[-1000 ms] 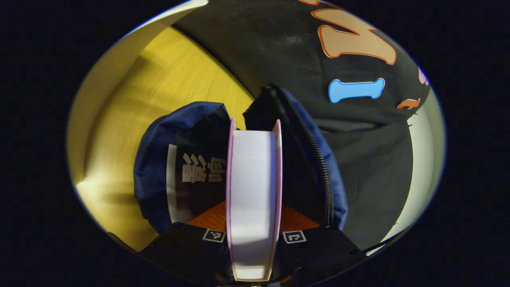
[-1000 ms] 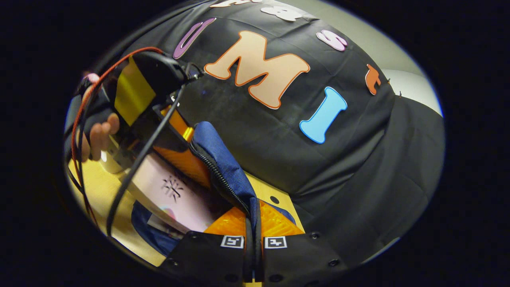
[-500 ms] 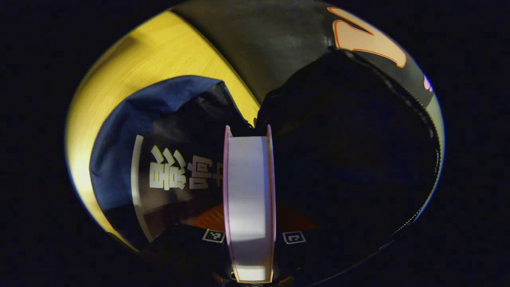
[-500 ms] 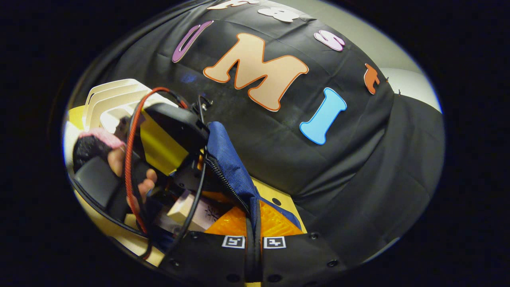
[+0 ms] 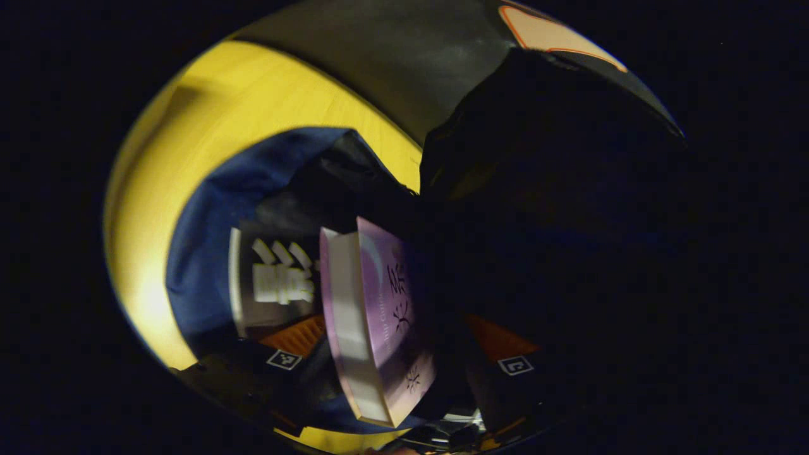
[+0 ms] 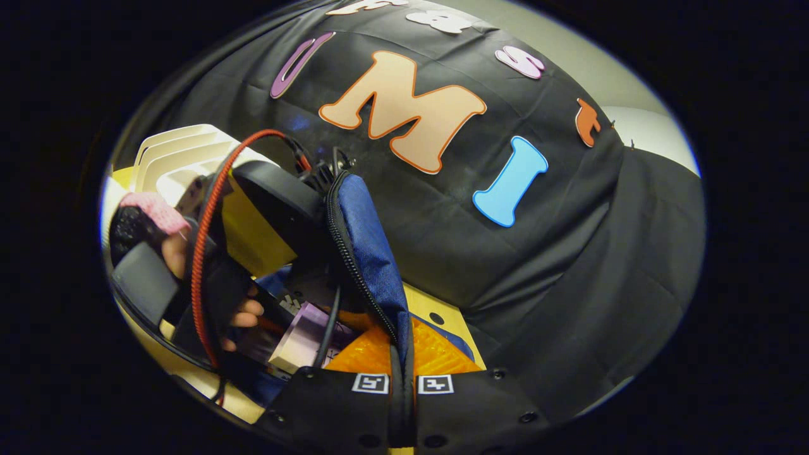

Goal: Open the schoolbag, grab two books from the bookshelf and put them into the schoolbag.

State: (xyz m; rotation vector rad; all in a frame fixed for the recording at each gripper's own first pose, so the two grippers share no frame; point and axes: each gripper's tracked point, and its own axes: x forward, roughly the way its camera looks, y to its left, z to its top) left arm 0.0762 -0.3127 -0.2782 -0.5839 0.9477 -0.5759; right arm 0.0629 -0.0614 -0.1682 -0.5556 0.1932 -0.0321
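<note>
- Blue fabric of the schoolbag gapes open on the yellow table, its dark lining forming the far wall of the opening.
- Inside the opening, 1 pink book leans tilted, page edge facing left, beside a dark book that lies against the bag's left wall.
- Left gripper has its fingers spread, standing clear on either side of the pink book.
- Right gripper is pinched tight on the bag's zipper edge, holding that flap upright.
- In the right gripper view, a hand holds the left gripper low in the bag's mouth, close to the raised flap.
- White bookshelf stands behind that hand, near the black cloth wall.
</note>
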